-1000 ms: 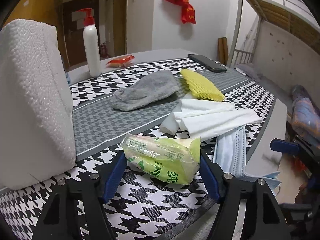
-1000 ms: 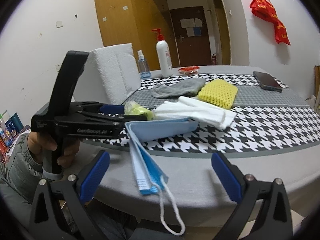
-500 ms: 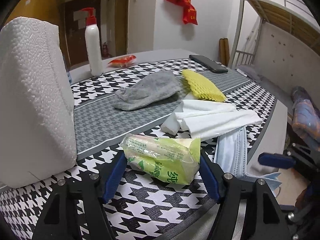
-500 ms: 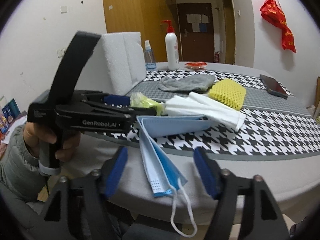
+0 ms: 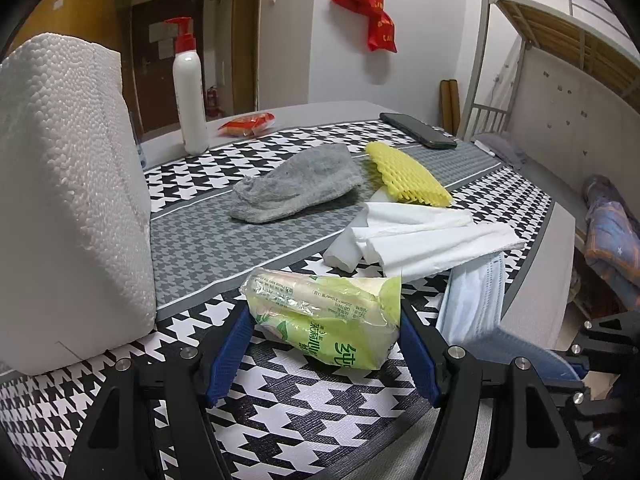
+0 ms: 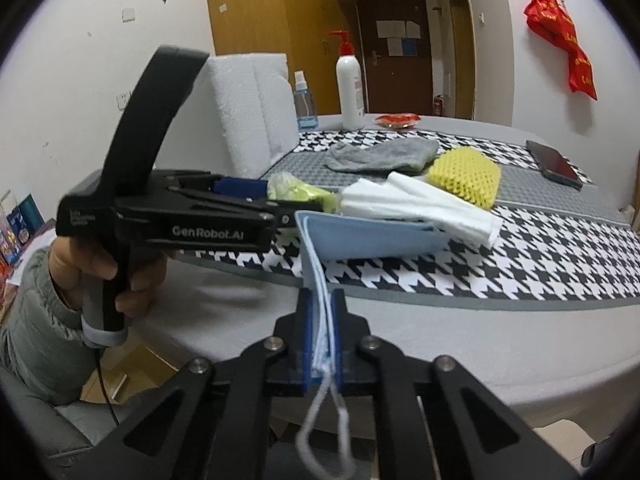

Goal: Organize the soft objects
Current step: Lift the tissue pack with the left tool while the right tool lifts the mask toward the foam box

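A green tissue pack (image 5: 328, 320) lies on the houndstooth table mat (image 5: 312, 400), and my left gripper (image 5: 322, 316) is shut on it, one blue pad against each end. A stack of light blue face masks (image 6: 368, 236) hangs over the table's near edge; my right gripper (image 6: 322, 300) is shut on its hanging end, with ear loops dangling below the pads. The masks (image 5: 476, 296) also show at the right of the left wrist view. Behind them lie folded white cloths (image 5: 424, 240), a yellow foam net (image 5: 404, 174) and a grey sock (image 5: 296, 188).
A big white foam block (image 5: 68, 200) stands at the mat's left. A white pump bottle (image 5: 190, 96), a red packet (image 5: 246, 124) and a black phone (image 5: 418, 130) sit at the back. A hand (image 6: 100, 272) in a grey sleeve holds the left gripper off the table's left edge.
My right gripper's jaws went from wide open to shut on the hanging end of the masks, after moving in slightly closer. The left gripper and the tissue pack have not moved.
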Available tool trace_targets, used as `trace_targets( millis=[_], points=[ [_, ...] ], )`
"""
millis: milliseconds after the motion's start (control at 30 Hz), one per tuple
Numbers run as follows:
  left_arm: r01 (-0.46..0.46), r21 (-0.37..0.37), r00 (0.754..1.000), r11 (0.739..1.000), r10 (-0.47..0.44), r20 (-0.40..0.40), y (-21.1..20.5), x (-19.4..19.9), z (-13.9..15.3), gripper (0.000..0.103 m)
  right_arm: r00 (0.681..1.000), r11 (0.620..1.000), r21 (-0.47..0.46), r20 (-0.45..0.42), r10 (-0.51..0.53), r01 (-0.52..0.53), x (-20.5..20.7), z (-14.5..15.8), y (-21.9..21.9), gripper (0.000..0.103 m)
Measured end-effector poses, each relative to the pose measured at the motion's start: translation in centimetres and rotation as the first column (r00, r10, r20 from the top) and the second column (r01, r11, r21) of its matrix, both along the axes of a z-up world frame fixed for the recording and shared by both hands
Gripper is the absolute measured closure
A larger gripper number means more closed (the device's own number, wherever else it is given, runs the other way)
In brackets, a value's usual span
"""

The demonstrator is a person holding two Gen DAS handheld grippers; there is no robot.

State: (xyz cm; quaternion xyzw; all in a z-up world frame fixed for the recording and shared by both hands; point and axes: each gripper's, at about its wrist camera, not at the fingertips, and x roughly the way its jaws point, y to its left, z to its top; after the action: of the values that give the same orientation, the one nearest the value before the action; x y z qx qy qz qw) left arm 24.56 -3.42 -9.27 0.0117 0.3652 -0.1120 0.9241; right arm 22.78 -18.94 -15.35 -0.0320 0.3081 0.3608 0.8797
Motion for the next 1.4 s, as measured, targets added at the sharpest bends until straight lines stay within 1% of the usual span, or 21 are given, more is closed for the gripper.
trace_targets(
  millis=[67, 200, 267, 333, 600, 800, 900, 1133, 1400],
  points=[
    [0.001, -0.008, 1.0, 1.0, -0.001, 0.016, 0.1, -0.2, 0.2, 0.031, 1.0, 1.0, 0.028, -0.006, 0.011, -0.011, 0.1, 0.3, -0.2, 0.092],
    [0.0, -0.004, 0.998, 1.0, 0.001, 0.062, 0.2, -1.0, 0.9, 0.031, 1.0, 0.999, 0.052, -0.008, -0.005, 0.006, 0.3, 0.9, -0.6, 0.092],
    [-0.005, -0.024, 0.998, 1.0, 0.006, 0.068, 0.5, -1.3, 1.4, 0.031, 1.0, 0.998, 0.059, -0.006, -0.009, 0.009, 0.3, 1.2, -0.8, 0.092],
    [-0.011, -0.052, 0.996, 0.999, 0.015, 0.083, 0.9, -1.8, 2.1, 0.031, 1.0, 0.998, 0.065, 0.006, -0.011, 0.011, 0.1, 1.7, -0.9, 0.092],
    [-0.031, -0.069, 0.987, 0.997, 0.042, 0.157, 1.7, -4.2, 4.7, 0.031, 0.999, 0.997, 0.076, 0.049, -0.014, 0.011, -0.6, 3.5, -1.0, 0.092],
    [-0.061, -0.058, 0.976, 0.996, 0.072, 0.203, 2.4, -6.2, 6.3, 0.031, 0.997, 0.997, 0.083, 0.082, -0.016, 0.01, -0.8, 4.8, -0.9, 0.092],
    [-0.094, -0.046, 0.972, 0.994, 0.102, 0.213, 2.6, -6.8, 6.6, 0.031, 0.995, 0.997, 0.083, 0.1, -0.013, 0.005, -1.0, 5.4, -0.8, 0.092],
    [-0.162, -0.019, 0.95, 0.987, 0.161, 0.269, 3.8, -8.9, 7.7, 0.031, 0.991, 0.996, 0.089, 0.134, -0.001, -0.011, -1.5, 6.6, -0.2, 0.092],
    [-0.198, -0.022, 0.931, 0.98, 0.195, 0.309, 5.0, -10.5, 8.9, 0.031, 0.986, 0.995, 0.096, 0.165, 0.009, -0.025, -1.8, 8.4, 0.7, 0.091]
  ],
)
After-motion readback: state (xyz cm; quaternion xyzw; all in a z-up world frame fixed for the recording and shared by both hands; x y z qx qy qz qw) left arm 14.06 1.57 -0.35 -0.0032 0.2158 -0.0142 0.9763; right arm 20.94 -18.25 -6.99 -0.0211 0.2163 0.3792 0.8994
